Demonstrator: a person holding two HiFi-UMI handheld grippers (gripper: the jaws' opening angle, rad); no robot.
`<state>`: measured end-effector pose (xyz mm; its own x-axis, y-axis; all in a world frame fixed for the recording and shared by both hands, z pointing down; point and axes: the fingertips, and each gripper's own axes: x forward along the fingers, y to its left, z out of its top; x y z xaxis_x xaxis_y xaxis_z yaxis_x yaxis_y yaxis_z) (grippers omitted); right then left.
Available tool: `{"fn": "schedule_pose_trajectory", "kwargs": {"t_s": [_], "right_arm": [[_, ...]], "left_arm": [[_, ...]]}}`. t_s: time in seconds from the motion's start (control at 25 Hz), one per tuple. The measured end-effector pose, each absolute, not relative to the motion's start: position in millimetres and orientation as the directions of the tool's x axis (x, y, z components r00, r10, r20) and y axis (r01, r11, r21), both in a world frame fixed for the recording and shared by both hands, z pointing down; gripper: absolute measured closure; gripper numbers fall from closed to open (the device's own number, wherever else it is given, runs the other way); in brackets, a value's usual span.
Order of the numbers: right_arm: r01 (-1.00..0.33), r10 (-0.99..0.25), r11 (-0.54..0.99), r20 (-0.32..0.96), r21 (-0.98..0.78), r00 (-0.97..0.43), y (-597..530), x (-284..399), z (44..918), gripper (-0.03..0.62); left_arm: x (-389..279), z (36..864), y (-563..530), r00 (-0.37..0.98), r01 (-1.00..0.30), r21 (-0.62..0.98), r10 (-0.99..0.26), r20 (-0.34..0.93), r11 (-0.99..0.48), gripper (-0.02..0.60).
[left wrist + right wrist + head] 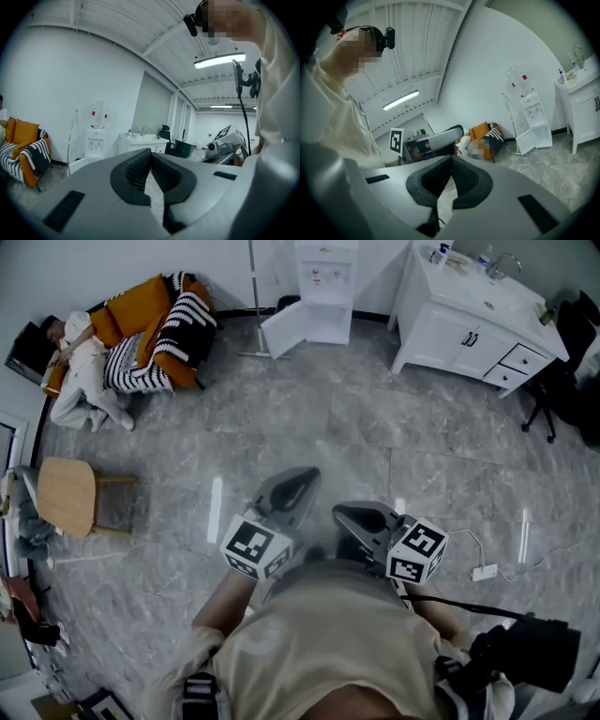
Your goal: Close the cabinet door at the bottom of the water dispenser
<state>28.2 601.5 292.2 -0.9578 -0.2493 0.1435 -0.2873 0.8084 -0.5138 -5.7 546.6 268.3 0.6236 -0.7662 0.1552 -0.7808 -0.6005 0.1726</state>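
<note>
The white water dispenser [325, 287] stands against the far wall, and its bottom cabinet door [286, 329] is swung open to the left. Both grippers hang close to the person's body, far from it across the floor. My left gripper [295, 486] is shut with nothing in it, and so is my right gripper [361, 517]. In the left gripper view the dispenser [96, 136] shows small at the left beyond the shut left gripper [151, 154]. In the right gripper view the dispenser [532, 119] and its open door [524, 140] lie right of the shut right gripper [451, 159].
A white sink cabinet [478, 320] stands right of the dispenser, with a dark office chair [562, 371] beyond it. An orange sofa [150, 324] with a person lying on it is at the back left. A wooden stool [67, 495] stands left; a power strip [485, 572] lies on the floor.
</note>
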Motion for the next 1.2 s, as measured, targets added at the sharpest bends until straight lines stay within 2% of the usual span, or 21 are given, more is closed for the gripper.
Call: {"fn": "schedule_pose_trajectory", "kwargs": {"t_s": [0.24,0.56,0.92,1.2], "right_arm": [[-0.242,-0.226,0.805,0.097,-0.542,-0.969,556.0,58.3,289.3,0.583],[-0.231,-0.207,0.817,0.104,-0.528,-0.973,496.8,91.7,288.1,0.583],[-0.168,-0.113,0.798,0.13,-0.579,-0.985,463.6,99.7,302.3,0.583],[-0.179,-0.105,0.795,0.158,-0.579,-0.982,442.1,95.5,313.2,0.583]], "left_arm": [[35.3,261.5,505.5,0.639,-0.769,0.133,-0.749,0.177,-0.625,0.588],[74.8,259.8,458.1,0.627,-0.778,0.108,-0.752,0.202,-0.619,0.588],[82.0,263.7,424.4,0.576,-0.816,0.1,-0.782,0.238,-0.57,0.588],[73.2,272.3,404.3,0.569,-0.821,0.096,-0.79,0.23,-0.563,0.588]]}}
